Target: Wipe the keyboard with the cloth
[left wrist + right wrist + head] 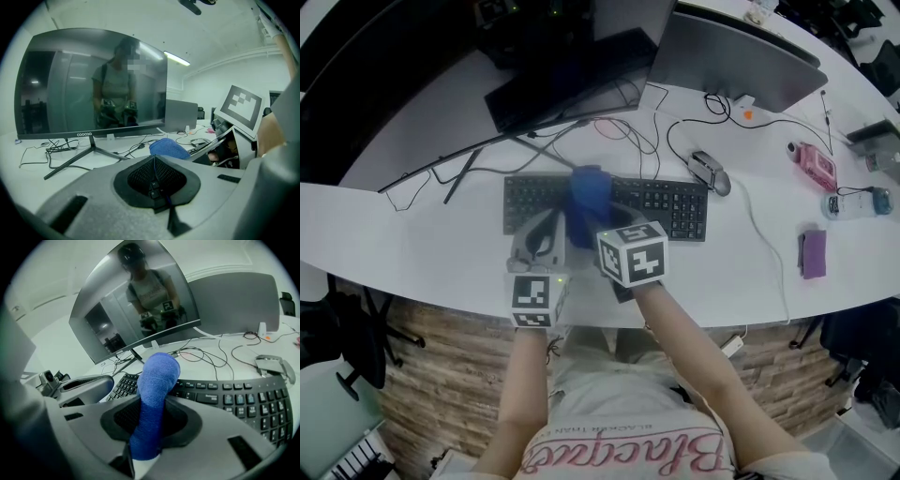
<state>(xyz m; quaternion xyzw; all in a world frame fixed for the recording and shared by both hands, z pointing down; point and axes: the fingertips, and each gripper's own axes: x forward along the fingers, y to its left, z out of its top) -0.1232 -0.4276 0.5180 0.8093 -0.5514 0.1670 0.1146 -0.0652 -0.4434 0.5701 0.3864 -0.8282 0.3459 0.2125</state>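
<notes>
A long white worktop (422, 248) curves round the person. On it lies a black keyboard (675, 202). A big dark monitor (93, 84) stands behind the keyboard. Its thin black legs (89, 152) spread out on the worktop near the keyboard's left end. Black cables (628, 131) lie in loops behind the keyboard. A grey mouse (710, 172) sits just beside the keyboard's far right corner. The grey back of another screen (731, 56) stands further off to the right. A pink thing (817, 167) and a small purple thing (813, 253) lie well apart from the keyboard, on the right.

The blue cloth (586, 195) is over the middle of the keyboard. It is bunched up into a thick roll.

The right hand-held gripper (147, 427) has its jaws clamped on the cloth. The cloth sticks out in front of the jaws and hangs over the keys.

The left hand-held gripper (154, 180) is just beside the right one, at the near edge of the keyboard. Its jaws are pressed together with nothing between them. A few keys show through a small gap under the black pads (136, 176). The cloth's tip shows just past its jaws.
</notes>
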